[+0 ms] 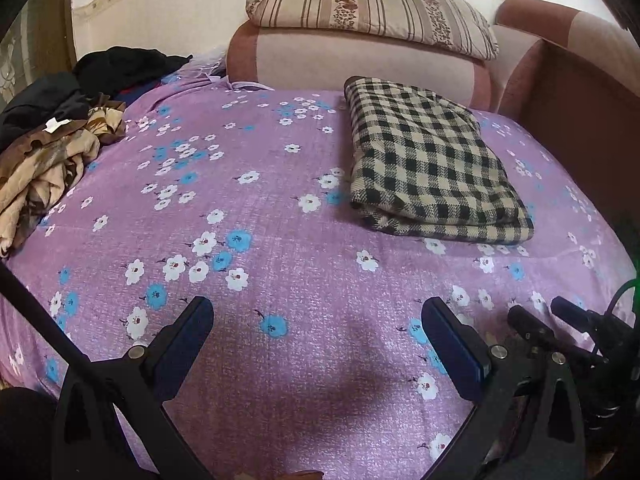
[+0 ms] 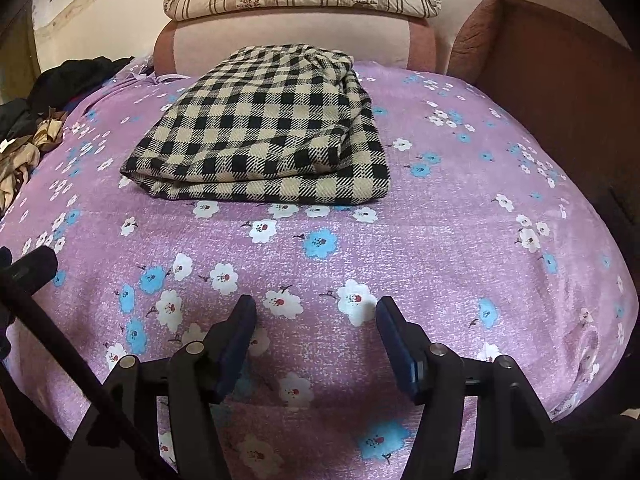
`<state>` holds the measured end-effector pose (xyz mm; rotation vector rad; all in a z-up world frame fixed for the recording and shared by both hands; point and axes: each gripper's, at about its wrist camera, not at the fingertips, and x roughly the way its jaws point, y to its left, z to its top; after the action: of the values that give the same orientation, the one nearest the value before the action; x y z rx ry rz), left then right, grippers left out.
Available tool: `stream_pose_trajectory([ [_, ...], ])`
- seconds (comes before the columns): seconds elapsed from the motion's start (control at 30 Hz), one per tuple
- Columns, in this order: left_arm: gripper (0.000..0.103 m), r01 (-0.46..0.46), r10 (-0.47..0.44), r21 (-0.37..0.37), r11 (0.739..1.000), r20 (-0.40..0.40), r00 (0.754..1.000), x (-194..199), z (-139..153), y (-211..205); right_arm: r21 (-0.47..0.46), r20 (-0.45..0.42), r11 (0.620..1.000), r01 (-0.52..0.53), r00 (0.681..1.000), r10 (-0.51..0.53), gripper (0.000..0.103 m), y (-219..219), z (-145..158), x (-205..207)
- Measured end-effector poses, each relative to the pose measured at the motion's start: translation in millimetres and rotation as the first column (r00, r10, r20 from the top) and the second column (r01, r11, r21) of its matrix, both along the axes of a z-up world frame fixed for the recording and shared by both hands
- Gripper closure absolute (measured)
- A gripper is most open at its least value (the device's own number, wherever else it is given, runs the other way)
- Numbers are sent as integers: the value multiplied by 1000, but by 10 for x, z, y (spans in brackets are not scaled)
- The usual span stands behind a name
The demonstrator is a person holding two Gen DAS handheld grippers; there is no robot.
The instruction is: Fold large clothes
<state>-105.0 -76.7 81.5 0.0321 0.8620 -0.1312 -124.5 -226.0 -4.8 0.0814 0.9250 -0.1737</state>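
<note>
Floral bedsheet point(image 2: 400, 240) under folded checked garment point(image 2: 264, 132)

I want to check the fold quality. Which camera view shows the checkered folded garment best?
The right wrist view: the checkered folded garment lies central, with its layered front edge visible. The left wrist view shows it off to the right, at an angle.

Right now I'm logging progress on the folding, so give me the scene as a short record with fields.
surface: bed with purple floral sheet
folded item: black-and-beige checked garment, lying flat on the sheet
unfolded pile: crumpled brown and black clothes at the sheet's left edge
behind: striped pillow on a pink cushion
left gripper: open, nothing between its fingers
right gripper: open, nothing between its fingers
</note>
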Motion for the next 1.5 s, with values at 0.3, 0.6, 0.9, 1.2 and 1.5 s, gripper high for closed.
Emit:
stream_pose_trajectory([
  [0.3,0,28,-28,-1,1000,-6,1000,-43,-8,-49,-14,6,1000,12,1000,-12,36,-3,4,-15],
  [0.6,0,34,-34,-5,999,-14,999,-43,-37,-50,-22,9,1000,21,1000,-21,35,-18,4,-8],
  [0.9,0,39,-39,-18,999,-35,999,-41,-68,-56,-40,5,999,20,1000,-20,35,-17,-2,-7],
  [1.2,0,39,-40,-23,999,-37,999,-45,-68,-45,-54,9,998,22,1000,-22,34,-19,8,-18],
  [1.5,0,41,-42,-29,999,-34,999,-53,-63,-51,-79,35,996,28,999,-26,34,1,56,-38],
])
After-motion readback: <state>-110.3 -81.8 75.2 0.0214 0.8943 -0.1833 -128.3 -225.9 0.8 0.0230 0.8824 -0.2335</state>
